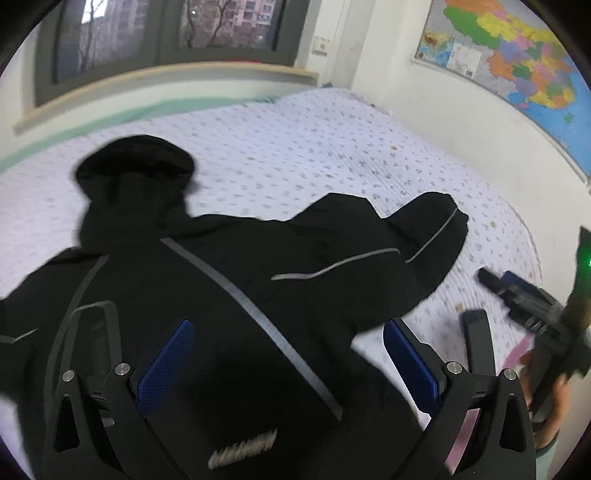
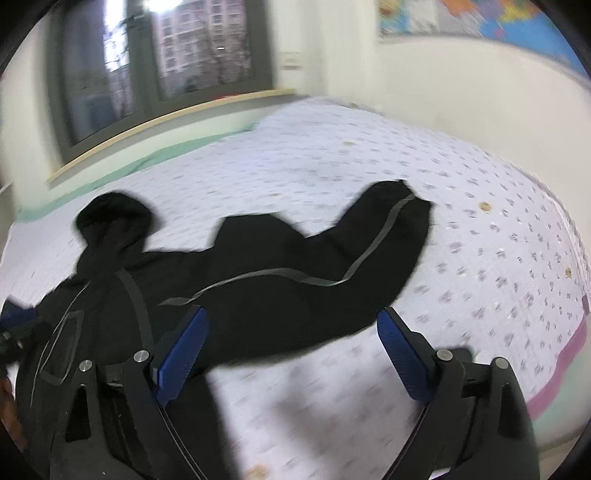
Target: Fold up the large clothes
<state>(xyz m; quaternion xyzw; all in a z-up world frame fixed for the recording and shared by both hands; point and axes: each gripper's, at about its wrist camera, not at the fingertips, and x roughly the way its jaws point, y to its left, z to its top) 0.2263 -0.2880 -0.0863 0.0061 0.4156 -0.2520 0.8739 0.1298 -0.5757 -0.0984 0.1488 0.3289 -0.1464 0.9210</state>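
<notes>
A black hooded jacket (image 1: pixel 207 280) with grey reflective stripes lies spread on the bed, hood (image 1: pixel 136 166) toward the window, one sleeve (image 1: pixel 424 236) stretched to the right. My left gripper (image 1: pixel 288 328) is open and empty, hovering over the jacket's body. In the right wrist view the jacket (image 2: pixel 258 273) lies ahead, its sleeve (image 2: pixel 388 229) reaching right. My right gripper (image 2: pixel 291 325) is open and empty, above the jacket's lower edge and the bedsheet. The right gripper also shows in the left wrist view (image 1: pixel 495 295) at the right, held by a hand.
The bed (image 1: pixel 332 147) has a white sheet with small dots and a pink border (image 2: pixel 569 354). A window (image 1: pixel 166 33) and sill stand behind it. A white wall with a coloured map (image 1: pixel 517 59) runs along the right side.
</notes>
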